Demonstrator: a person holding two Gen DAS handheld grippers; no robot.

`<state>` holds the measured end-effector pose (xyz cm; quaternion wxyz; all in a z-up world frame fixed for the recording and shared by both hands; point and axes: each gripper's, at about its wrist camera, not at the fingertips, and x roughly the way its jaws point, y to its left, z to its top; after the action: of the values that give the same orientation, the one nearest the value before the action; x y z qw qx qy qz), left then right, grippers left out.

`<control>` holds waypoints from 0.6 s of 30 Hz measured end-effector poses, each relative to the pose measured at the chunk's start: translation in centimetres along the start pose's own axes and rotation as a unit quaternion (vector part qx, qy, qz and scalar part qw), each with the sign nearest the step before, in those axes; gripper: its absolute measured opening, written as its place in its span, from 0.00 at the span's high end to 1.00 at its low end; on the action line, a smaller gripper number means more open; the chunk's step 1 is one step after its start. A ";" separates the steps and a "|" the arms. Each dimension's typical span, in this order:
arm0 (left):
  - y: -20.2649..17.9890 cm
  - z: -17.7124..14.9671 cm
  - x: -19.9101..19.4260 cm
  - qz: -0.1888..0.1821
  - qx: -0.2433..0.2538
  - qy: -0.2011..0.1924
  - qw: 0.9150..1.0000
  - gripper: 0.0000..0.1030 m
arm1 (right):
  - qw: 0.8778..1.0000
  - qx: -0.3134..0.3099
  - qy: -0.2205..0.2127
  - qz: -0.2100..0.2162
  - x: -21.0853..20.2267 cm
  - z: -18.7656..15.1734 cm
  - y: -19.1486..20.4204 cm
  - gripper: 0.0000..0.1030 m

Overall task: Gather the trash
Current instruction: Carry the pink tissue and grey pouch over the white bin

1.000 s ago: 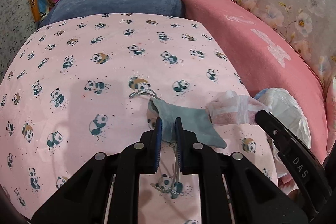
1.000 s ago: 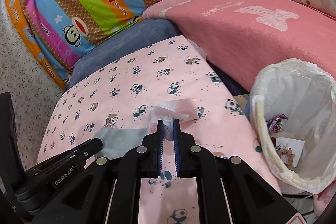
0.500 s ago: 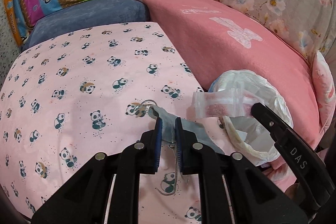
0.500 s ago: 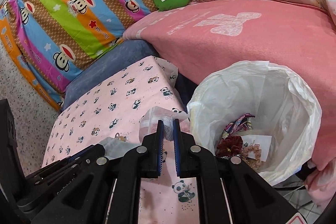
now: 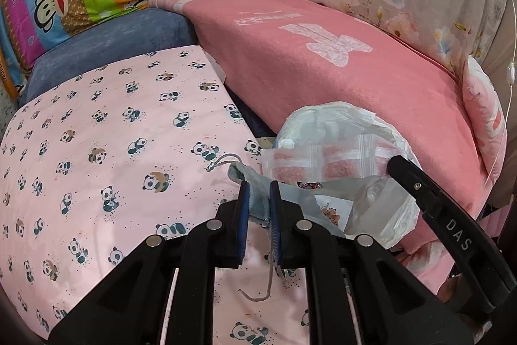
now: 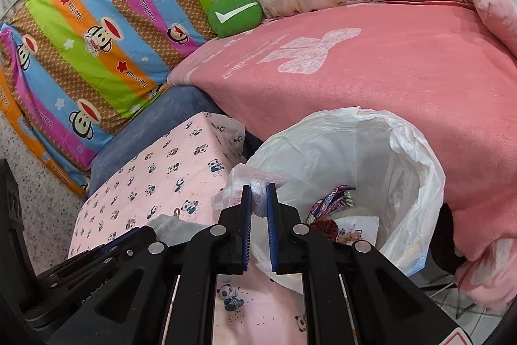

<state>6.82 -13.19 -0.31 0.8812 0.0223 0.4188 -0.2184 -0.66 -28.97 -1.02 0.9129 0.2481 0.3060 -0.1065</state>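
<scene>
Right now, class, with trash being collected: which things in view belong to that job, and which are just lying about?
Part of the job:
- left claw, shut on the grey pouch
- right claw, shut on the clear zip bag
- lined trash bin

Lying about:
- green cushion
- striped monkey pillow
- pink blanket
- panda sheet

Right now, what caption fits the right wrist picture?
Right gripper shut on a clear zip bag, poised at the white-lined trash bin.
</scene>
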 end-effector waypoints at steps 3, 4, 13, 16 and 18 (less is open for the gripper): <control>-1.1 0.2 0.1 -0.004 0.010 -0.002 1.000 0.88 | 1.000 0.006 -0.004 -0.004 -0.3 0.2 -0.9 0.92; -1.5 0.3 0.1 -0.006 0.013 -0.002 1.000 0.88 | 1.000 0.008 -0.005 -0.006 -0.4 0.2 -1.2 0.92; -4.3 0.8 0.5 -0.020 0.036 -0.004 0.999 0.88 | 0.999 0.024 -0.015 -0.017 -1.2 0.7 -3.6 0.92; -5.2 0.9 0.8 -0.027 0.045 -0.003 0.999 0.88 | 0.999 0.029 -0.018 -0.021 -1.4 0.8 -4.3 0.92; -5.7 1.0 1.0 -0.031 0.048 -0.003 0.998 0.88 | 0.999 0.032 -0.019 -0.024 -1.5 0.9 -4.8 0.92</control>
<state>5.82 -18.90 0.41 0.8730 0.0513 0.4059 -0.2655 -3.04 -33.46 -1.36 0.9075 0.2677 0.2909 -0.1423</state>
